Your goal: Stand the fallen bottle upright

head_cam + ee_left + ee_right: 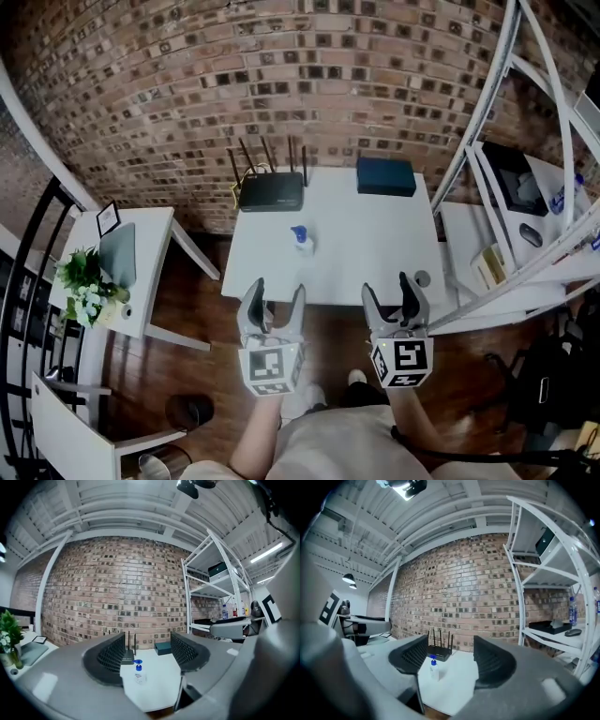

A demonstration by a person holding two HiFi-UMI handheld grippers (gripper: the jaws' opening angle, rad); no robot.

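Already upright on table (375, 253): blue-capped bottle (302, 240). Left gripper (277, 292), right gripper (394, 291) near, jaws open, empty. Risk: hasty reach toppling it.

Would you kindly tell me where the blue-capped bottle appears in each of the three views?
Head view: the bottle stands on the white table, picture centre.
Left gripper view: bottle low, just left of centre, framed between the jaws.
Right gripper view: bottle low, left of centre, between the jaws.
Shared landmark: the black router with antennas, just behind it.
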